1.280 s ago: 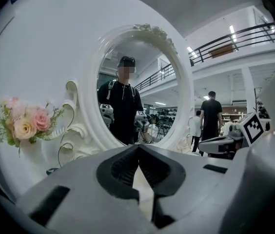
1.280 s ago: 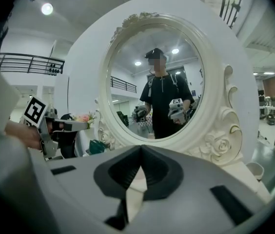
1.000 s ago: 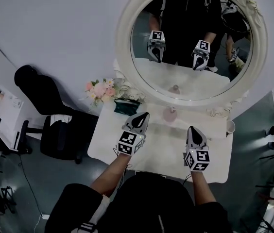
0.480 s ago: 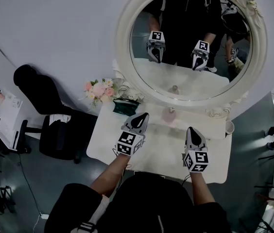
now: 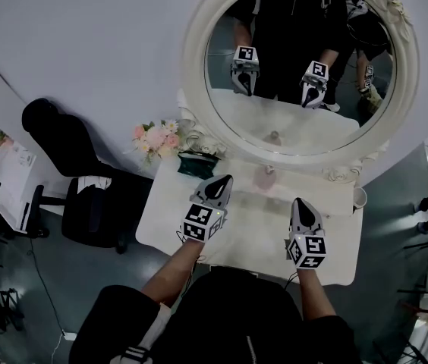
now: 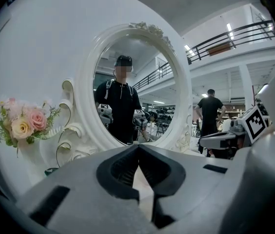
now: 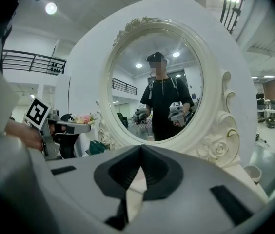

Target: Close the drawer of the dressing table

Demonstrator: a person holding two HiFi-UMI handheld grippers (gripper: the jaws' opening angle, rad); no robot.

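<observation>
The white dressing table [image 5: 259,230] stands under an oval mirror [image 5: 199,74] with a carved frame. Its drawer does not show in any view; my body covers the table's near edge. My left gripper [image 5: 220,182] hovers over the left half of the tabletop, shut and empty. My right gripper [image 5: 299,203] hovers over the right half, also shut with nothing in it. In the left gripper view the left gripper's [image 6: 137,146] tips meet in front of the mirror [image 6: 86,82]. The right gripper's [image 7: 141,147] tips meet likewise in the right gripper view. Both point toward the mirror.
Pink flowers [image 5: 155,139] and a dark green box [image 5: 197,164] sit at the table's back left. A small pink bottle [image 5: 265,177] stands below the mirror, a white cup [image 5: 360,198] at the right edge. A black chair [image 5: 85,196] stands left of the table.
</observation>
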